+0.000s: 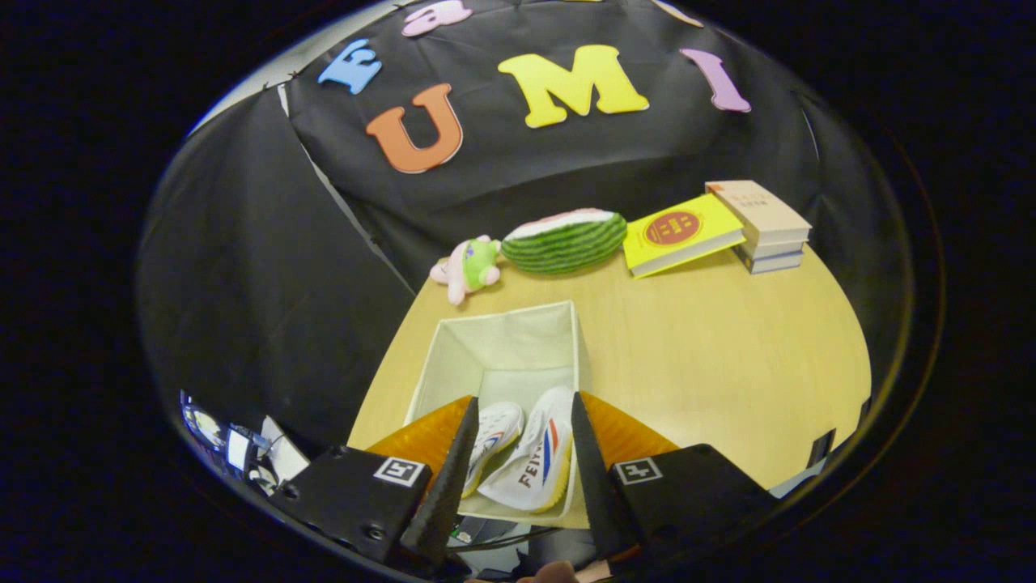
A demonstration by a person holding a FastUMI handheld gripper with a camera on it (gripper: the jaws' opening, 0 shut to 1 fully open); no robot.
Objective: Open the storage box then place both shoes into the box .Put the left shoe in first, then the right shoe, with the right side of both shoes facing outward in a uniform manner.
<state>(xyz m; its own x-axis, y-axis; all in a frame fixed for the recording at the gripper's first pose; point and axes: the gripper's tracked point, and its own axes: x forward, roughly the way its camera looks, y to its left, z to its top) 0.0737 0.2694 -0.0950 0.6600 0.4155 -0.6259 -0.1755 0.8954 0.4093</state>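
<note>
Since both shoes lie in the soft storage box, your tool hangs released above them; grip light shoes at the heel.

Gripper held above the open white storage box, fingers spread apart, gripping nothing. Inside the box, two white shoes side by side between the fingers: left shoe, right shoe with red and blue stripes. Box standing on a wooden table. Beyond it, a pink-and-green plush toy, a watermelon plush, a yellow book leaning against stacked books.
</note>
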